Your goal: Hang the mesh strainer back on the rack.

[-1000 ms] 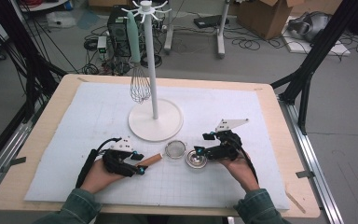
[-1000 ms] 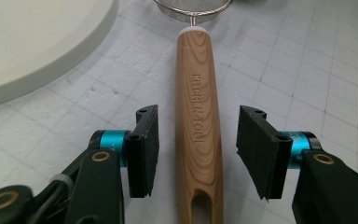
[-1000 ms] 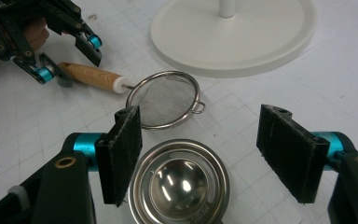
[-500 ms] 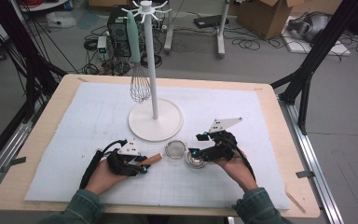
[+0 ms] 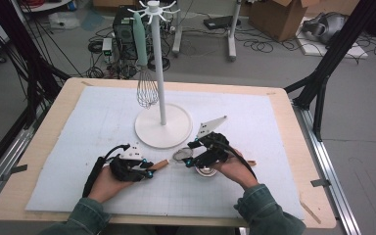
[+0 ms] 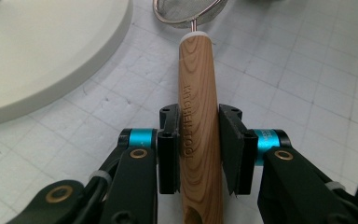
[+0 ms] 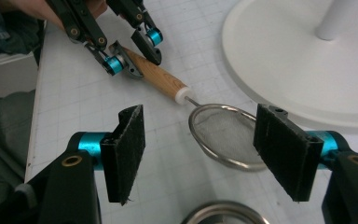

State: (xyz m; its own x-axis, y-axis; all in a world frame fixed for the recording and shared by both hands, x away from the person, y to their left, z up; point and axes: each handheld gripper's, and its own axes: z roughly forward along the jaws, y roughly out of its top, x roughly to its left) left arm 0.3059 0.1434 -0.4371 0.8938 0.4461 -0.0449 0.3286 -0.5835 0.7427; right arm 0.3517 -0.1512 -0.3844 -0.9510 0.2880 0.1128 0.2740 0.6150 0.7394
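Observation:
A small mesh strainer (image 5: 180,154) with a wooden handle (image 6: 198,107) lies on the white mat in front of the stand's base. My left gripper (image 6: 198,149) is shut on that handle, one pad on each side of the wood. In the right gripper view, the left gripper (image 7: 130,53) clamps the handle (image 7: 161,79) at the upper left. My right gripper (image 7: 207,149) stands open, its pads either side of the strainer's mesh bowl (image 7: 223,133) and above it. In the high view, the right gripper (image 5: 192,155) hovers by the bowl and the left gripper (image 5: 147,171) is near the mat's front.
A white stand with a round base (image 5: 163,126) rises mid-table, a whisk (image 5: 147,90) hanging from its top hooks. A small metal cup (image 5: 206,171) sits under the right hand, its rim (image 7: 223,214) just below the right jaws. The mat's left and far right are bare.
My right gripper has shifted left, over the strainer's mesh bowl. The left gripper has stayed on the wooden handle with little movement.

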